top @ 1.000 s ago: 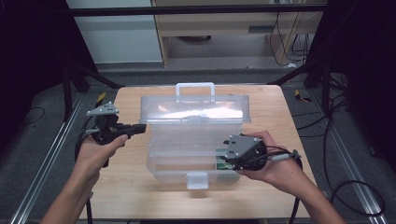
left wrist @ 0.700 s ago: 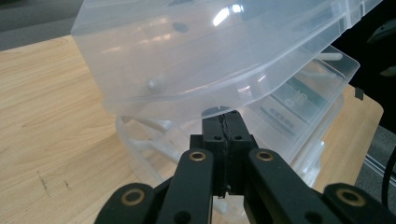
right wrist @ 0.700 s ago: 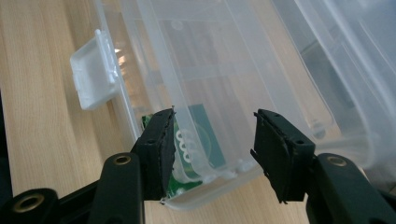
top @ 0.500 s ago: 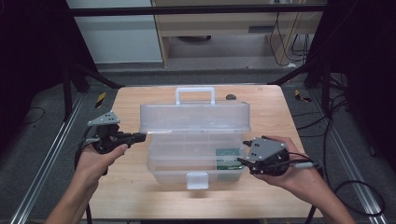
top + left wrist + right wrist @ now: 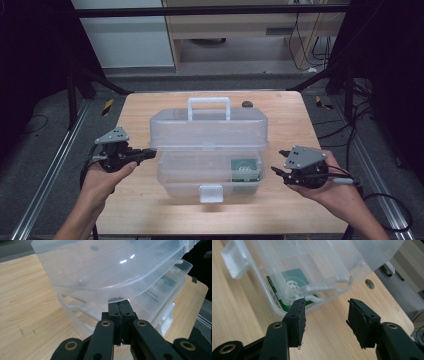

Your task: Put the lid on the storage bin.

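Where dark floor surrounds it, pale wooden table (image 5: 280,125) — clear box (image 5: 207,150) centred.

White figures "68", partly cut off, stand on a green card (image 5: 295,277) inside the clear plastic box (image 5: 317,262), near its front wall.

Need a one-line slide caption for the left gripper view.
Shut left gripper under the raised lid of a clear plastic box on the wooden table.
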`<state>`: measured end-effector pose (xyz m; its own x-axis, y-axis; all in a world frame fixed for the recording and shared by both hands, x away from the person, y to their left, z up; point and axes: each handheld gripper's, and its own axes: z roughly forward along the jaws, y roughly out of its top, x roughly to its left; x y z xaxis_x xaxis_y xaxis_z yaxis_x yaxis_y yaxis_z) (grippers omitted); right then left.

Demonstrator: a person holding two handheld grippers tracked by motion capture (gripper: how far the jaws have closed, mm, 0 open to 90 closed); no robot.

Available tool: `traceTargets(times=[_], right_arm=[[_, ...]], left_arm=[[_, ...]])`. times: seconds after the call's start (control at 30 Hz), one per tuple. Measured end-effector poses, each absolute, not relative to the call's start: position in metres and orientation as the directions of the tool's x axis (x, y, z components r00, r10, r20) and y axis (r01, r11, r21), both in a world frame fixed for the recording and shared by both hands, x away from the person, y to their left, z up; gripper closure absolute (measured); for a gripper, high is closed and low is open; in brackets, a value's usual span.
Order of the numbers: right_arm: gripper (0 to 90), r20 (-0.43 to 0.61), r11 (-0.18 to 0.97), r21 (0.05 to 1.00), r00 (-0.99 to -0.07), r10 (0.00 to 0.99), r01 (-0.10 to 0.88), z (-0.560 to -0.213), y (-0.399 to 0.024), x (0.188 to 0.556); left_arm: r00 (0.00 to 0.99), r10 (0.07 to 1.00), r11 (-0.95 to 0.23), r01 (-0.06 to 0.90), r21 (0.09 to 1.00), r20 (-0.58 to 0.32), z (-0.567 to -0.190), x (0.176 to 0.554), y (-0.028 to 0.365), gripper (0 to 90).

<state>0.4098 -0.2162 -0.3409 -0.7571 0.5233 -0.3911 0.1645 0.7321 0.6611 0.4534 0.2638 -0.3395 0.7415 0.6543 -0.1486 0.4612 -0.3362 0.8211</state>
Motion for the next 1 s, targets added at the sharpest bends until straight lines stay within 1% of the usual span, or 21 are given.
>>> traceTargets(times=[0.33, 0.43, 0.77, 0.87, 1.0], right_arm=[[44.2, -0.346, 0.676, 0.686, -0.697, 0.629, 0.269, -0.369, -0.230, 0.430], [43.9, -0.329, 0.661, 0.693, -0.691, 0.644, 0.287, -0.376, -0.231, 0.433], [42.0, -0.318, 0.642, 0.693, -0.659, 0.681, 0.328, -0.392, -0.231, 0.445], [39.0, -0.308, 0.622, 0.687, -0.624, 0.718, 0.376, -0.402, -0.232, 0.457], [38.5, -0.277, 0.574, 0.700, -0.580, 0.766, 0.424, -0.411, -0.236, 0.467]], left_arm=[[0.748, 0.649, -0.347, 0.453, 0.821, -0.138, -0.346, 0.448, 0.266, 89.8], [0.750, 0.647, -0.351, 0.452, 0.820, -0.137, -0.349, 0.447, 0.267, 89.8], [0.754, 0.641, -0.357, 0.457, 0.815, -0.142, -0.357, 0.443, 0.269, 89.7], [0.754, 0.641, -0.356, 0.458, 0.815, -0.144, -0.359, 0.441, 0.271, 89.7], [0.755, 0.640, -0.363, 0.462, 0.809, -0.143, -0.361, 0.440, 0.272, 89.6]])
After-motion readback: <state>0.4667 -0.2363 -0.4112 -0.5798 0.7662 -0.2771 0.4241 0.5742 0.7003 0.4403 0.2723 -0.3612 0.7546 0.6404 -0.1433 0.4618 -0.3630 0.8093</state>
